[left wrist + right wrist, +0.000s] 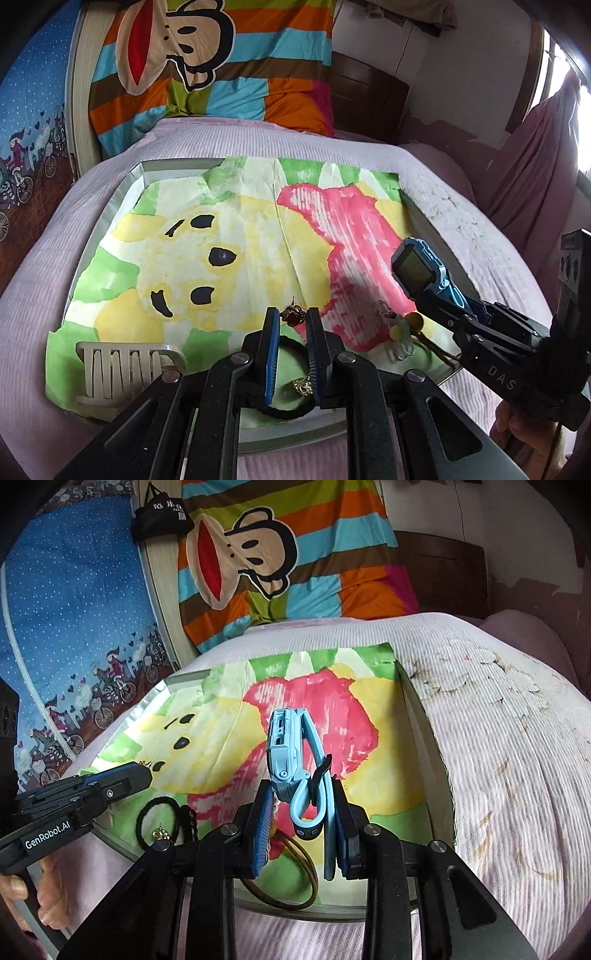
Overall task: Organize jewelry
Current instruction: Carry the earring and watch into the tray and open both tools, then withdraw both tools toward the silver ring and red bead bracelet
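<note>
My left gripper [292,316] is shut on a small amber and gold earring [291,314] held at its fingertips, just above the tray's painted paper. My right gripper [301,797] is shut on a blue smartwatch [284,749], held by its looped strap above the pink patch; it also shows in the left wrist view [419,266]. A black hair tie [157,821] with a gold charm [303,386] lies under the left gripper. Flower-shaped jewelry [400,328] lies at the tray's right.
A grey tray [122,188] lined with a painted paper [221,236] sits on a pink bedspread [498,738]. A white comb [122,365] lies at the tray's front left. A brown cord loop [306,878] lies at the front. A striped monkey pillow [207,66] stands behind.
</note>
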Demonstrator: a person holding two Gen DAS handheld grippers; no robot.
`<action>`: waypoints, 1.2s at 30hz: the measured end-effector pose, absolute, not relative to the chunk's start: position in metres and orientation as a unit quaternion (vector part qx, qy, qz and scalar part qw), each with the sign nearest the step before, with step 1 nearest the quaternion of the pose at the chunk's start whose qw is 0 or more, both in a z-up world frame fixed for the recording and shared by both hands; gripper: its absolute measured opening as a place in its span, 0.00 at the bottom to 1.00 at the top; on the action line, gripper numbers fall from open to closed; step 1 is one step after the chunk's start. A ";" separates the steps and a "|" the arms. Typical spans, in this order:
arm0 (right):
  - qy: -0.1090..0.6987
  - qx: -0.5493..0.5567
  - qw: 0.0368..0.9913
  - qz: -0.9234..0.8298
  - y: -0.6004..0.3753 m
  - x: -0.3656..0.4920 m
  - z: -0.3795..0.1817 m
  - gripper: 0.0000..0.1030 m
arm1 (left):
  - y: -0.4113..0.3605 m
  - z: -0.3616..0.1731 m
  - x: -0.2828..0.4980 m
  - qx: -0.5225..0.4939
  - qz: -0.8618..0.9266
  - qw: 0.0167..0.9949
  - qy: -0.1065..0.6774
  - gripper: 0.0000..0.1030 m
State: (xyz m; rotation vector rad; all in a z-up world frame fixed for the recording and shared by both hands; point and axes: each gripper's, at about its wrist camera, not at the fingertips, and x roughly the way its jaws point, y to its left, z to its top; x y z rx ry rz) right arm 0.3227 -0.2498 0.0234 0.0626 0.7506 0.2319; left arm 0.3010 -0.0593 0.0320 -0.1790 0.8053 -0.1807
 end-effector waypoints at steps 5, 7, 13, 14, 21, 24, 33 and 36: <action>0.389 0.024 0.914 0.115 -0.242 0.327 0.011 0.27 | -0.065 0.023 0.300 -0.084 -0.089 0.906 0.405 0.14; 0.390 0.020 0.914 0.115 -0.240 0.327 0.010 0.31 | -0.065 0.021 0.300 -0.084 -0.091 0.905 0.407 0.14; 0.376 0.030 0.919 0.116 -0.248 0.322 0.014 0.48 | -0.064 0.022 0.293 -0.084 -0.092 0.910 0.395 0.14; 0.372 0.031 0.920 0.117 -0.248 0.320 0.014 0.49 | -0.064 0.023 0.291 -0.084 -0.093 0.911 0.392 0.14; 0.330 0.035 0.936 0.113 -0.262 0.299 0.023 0.64 | -0.066 0.035 0.274 -0.079 -0.093 0.925 0.359 0.25; 0.317 0.043 0.941 0.114 -0.271 0.294 0.027 0.65 | -0.065 0.040 0.267 -0.084 -0.089 0.930 0.346 0.32; 0.249 0.041 0.963 0.098 -0.281 0.262 0.050 0.86 | -0.055 0.053 0.243 -0.090 -0.068 0.947 0.300 0.61; 0.228 0.041 0.968 0.092 -0.282 0.250 0.057 0.90 | -0.050 0.059 0.232 -0.085 -0.054 0.954 0.282 0.76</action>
